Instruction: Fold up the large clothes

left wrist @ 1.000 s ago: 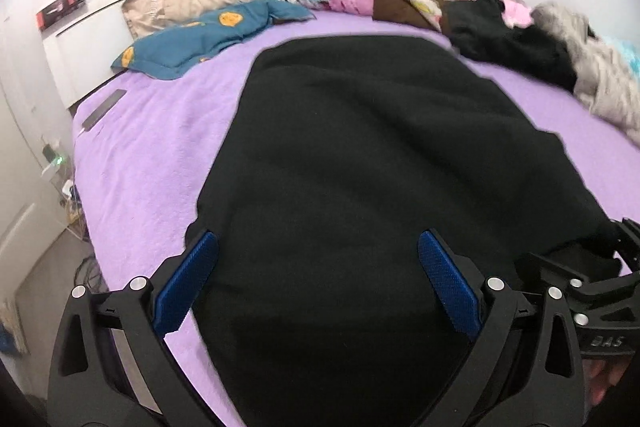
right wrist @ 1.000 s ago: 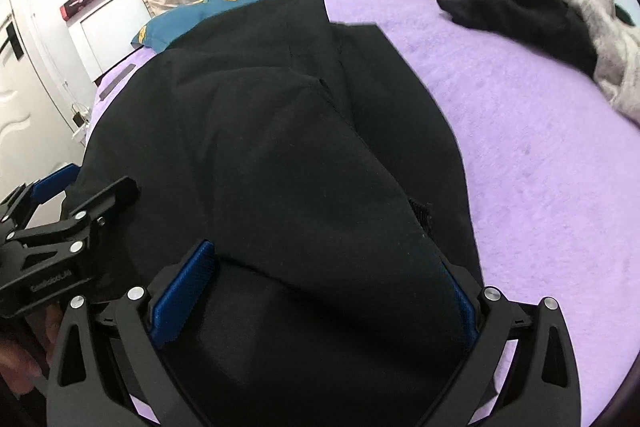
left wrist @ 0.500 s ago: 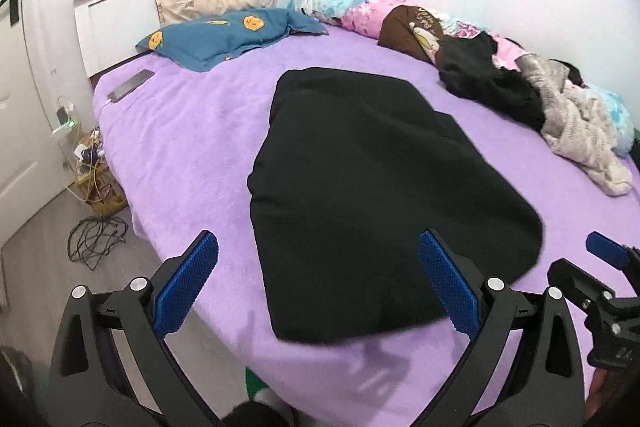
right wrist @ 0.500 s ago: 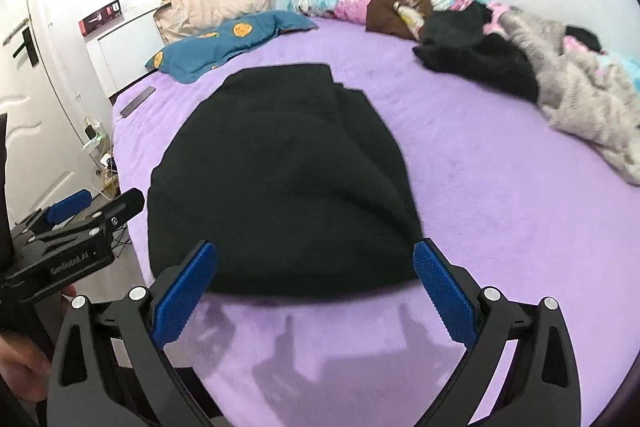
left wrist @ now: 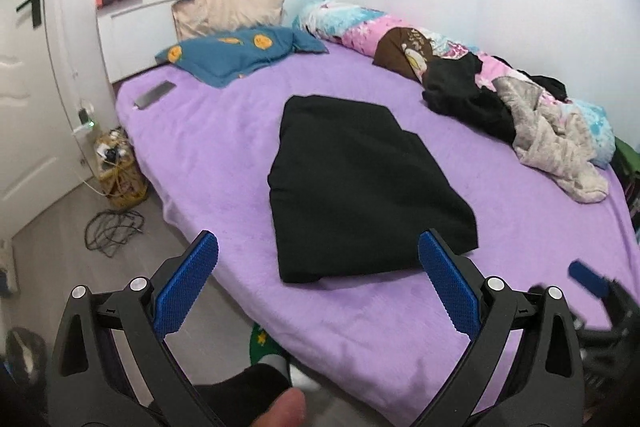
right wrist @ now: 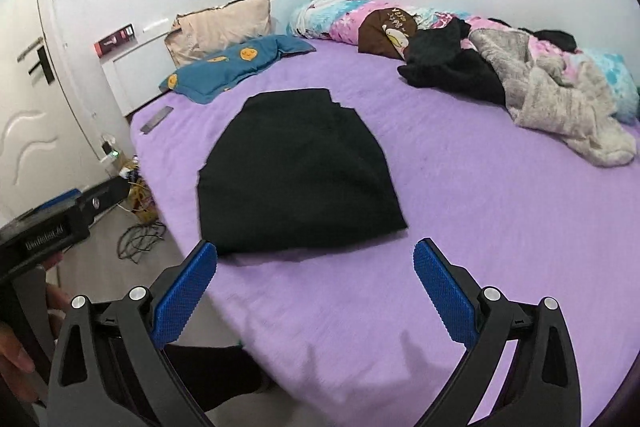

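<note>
One black garment (left wrist: 360, 187) lies folded flat on the purple bed (left wrist: 224, 147), close to the bed's near edge and about midway along it, its far end pointing toward the head of the bed. From the right wrist view the same garment (right wrist: 296, 175) shows a stepped far corner where one layer sits over another.

Two tongs are in view, both held off the bed's near edge and apart from the cloth. The left tongs (left wrist: 318, 287) are spread wide with nothing between the blue pads (left wrist: 186, 287). The right tongs (right wrist: 316, 291) are likewise spread wide and hold nothing.

At the head of the bed sit two pillows: one blue pillow (left wrist: 240, 55) with yellow patches and one beige pillow (left wrist: 232, 7) leaning behind it. One flat dark object (left wrist: 155, 95) rests near the bed's head-end corner on the left. Along the far edge runs one rolled patterned blanket (left wrist: 360, 27), with a heap of clothes (left wrist: 520, 115) in black and grey beside it.

On the floor by the bed's left side lie one coil of cables (left wrist: 112, 227) and a small basket (left wrist: 120, 171).
</note>
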Motion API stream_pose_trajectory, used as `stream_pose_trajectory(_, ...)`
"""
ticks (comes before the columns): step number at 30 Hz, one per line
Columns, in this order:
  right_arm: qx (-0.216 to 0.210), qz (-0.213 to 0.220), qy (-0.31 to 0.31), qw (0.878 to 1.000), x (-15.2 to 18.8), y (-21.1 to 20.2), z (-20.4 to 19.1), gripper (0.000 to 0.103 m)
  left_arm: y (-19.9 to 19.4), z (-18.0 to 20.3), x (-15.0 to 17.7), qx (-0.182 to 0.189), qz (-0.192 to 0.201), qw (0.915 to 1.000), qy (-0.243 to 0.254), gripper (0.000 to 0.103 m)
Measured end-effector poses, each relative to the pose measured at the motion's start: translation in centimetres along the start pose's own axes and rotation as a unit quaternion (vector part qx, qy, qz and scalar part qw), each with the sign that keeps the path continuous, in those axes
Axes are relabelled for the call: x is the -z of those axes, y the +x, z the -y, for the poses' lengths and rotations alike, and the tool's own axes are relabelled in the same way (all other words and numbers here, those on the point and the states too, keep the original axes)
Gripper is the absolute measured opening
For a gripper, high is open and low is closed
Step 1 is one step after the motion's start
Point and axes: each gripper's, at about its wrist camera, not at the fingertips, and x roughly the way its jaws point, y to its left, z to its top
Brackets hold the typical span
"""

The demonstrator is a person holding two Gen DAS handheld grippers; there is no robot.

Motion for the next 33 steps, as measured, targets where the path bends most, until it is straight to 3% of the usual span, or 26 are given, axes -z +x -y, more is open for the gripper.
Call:
stream_pose_trajectory(5, -0.012, 0.005, 0.006, 1.0, 2.0, -2.2, -0.8, 0.097, -3.2, 1.5, 0.4, -0.012, -0.001, 0.9999, 0.008, 0.097)
stream_pose_trajectory(16, -0.016, 0.031, -0.015, 0.999, 2.0, -6.3, -2.0, 0.097, -7.9, 1.2, 2.1, -0.049, 0.002, 0.9988, 0.003, 0.097)
stream_pose_trajectory(33, -0.032, 0.036, -0.024, 0.999, 1.9, -8.7, -3.0, 0.097, -12.2, 0.3, 5.2, -0.052, 0.004, 0.9984, 0.021, 0.097)
